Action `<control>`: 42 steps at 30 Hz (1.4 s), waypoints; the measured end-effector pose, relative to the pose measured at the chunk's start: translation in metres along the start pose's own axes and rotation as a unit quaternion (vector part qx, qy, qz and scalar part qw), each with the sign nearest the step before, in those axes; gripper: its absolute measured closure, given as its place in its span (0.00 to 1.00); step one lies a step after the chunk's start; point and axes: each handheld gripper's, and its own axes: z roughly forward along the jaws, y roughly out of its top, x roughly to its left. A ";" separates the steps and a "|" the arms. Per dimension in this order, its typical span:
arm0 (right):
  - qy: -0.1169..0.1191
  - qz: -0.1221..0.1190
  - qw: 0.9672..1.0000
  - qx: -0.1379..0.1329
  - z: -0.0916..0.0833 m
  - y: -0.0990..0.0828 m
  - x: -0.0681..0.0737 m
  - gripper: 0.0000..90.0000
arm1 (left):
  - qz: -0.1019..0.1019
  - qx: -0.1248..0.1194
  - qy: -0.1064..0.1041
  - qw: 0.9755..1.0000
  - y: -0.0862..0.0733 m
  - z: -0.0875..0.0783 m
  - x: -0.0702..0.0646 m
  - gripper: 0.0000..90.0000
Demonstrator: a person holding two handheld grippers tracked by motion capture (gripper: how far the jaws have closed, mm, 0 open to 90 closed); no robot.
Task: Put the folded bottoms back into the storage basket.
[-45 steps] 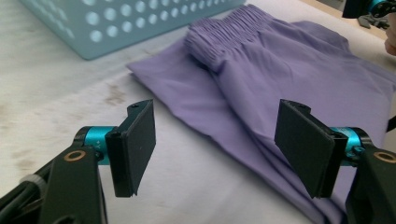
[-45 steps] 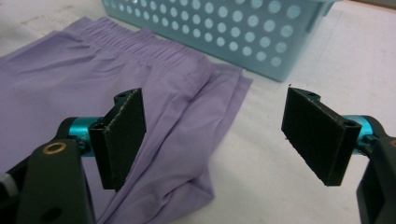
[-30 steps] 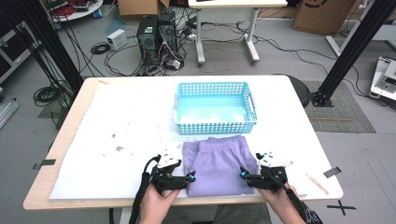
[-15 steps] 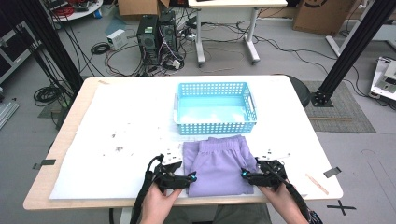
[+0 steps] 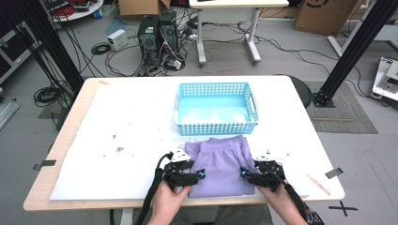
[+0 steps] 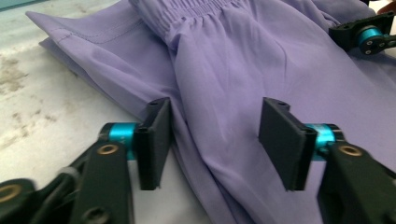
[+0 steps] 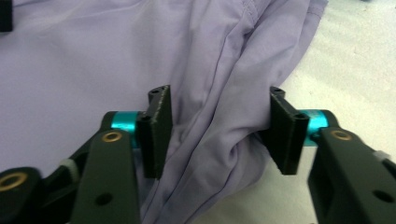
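Two hand-held grippers had closed in on the purple shorts (image 5: pixel 220 165) from either side over the last second, and that was the change that mattered. A second earlier the right hand-held gripper (image 5: pixel 245 174) stood a little off the garment's right edge; now its tips sat on the cloth. The left hand-held gripper (image 5: pixel 201 174) had likewise crept inward onto the left edge.

In the left gripper view the left hand-held gripper (image 6: pixel 215 140) was spread wide, its jaws straddling a ridge of purple fabric along the shorts' side, with the elastic waistband lying ahead of the jaws. In the right gripper view the right hand-held gripper (image 7: pixel 219 133) was also spread, a bunched fold of the garment's edge rising between its jaws, bare tabletop (image 7: pixel 355 60) off to its outer side.

The shorts themselves had not shifted: they lay flat on the tabletop's near edge, between the two hand-held grippers, with the blue basket (image 5: pixel 217 108) just beyond them and apparently empty.

Judging from this, both sides were lined up for a pinch but neither had yet taken hold; the grasp looked like the step in hand.
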 end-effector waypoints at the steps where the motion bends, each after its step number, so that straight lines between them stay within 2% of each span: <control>1: 0.002 0.001 1.000 0.000 0.000 0.000 0.000 0.59 | 0.002 0.001 0.004 1.000 0.000 0.000 0.000 0.54; 4: 0.008 0.003 1.000 0.000 0.001 0.002 0.000 0.66 | 0.010 0.006 0.009 1.000 0.002 0.002 -0.002 0.58; 5: 0.012 0.004 1.000 0.000 0.002 0.003 0.000 0.69 | 0.006 0.002 0.007 1.000 0.002 0.003 -0.003 0.59; 6: 0.018 0.006 1.000 0.001 0.002 0.003 0.000 0.73 | 0.012 0.005 0.007 1.000 0.002 0.003 -0.003 0.61; 9: 0.023 0.003 1.000 0.001 0.004 0.005 0.001 0.80 | 0.011 0.007 0.004 1.000 0.004 0.005 -0.002 0.69; 15: 0.040 -0.003 0.999 0.003 0.007 0.009 0.004 0.91 | 0.010 0.014 -0.012 1.000 0.008 0.008 0.004 0.86; 17: 0.043 -0.008 0.999 0.002 0.008 0.010 0.005 0.93 | 0.005 0.016 -0.026 1.000 0.009 0.009 0.008 0.89; 22: 0.053 -0.007 0.999 -0.005 0.006 0.009 0.002 0.94 | 0.021 0.019 -0.048 0.998 0.011 0.008 0.012 0.92; 26: 0.057 -0.010 0.998 -0.027 -0.001 0.011 0.000 0.94 | 0.029 0.001 -0.060 0.998 0.015 0.002 0.013 0.93; 28: 0.060 -0.008 0.998 -0.035 -0.004 0.012 0.000 0.94 | 0.026 -0.014 -0.064 0.998 0.017 -0.002 0.013 0.93; 32: 0.062 -0.014 0.997 -0.051 -0.012 0.015 0.002 0.94 | 0.028 -0.028 -0.066 0.997 0.020 -0.010 0.011 0.93; 36: 0.061 -0.026 0.996 -0.066 -0.019 0.019 0.004 0.94 | 0.040 -0.040 -0.071 0.996 0.024 -0.017 0.006 0.93; 42: 0.064 -0.028 0.994 -0.084 -0.033 0.025 0.004 0.94 | 0.054 -0.054 -0.074 0.994 0.033 -0.030 0.001 0.93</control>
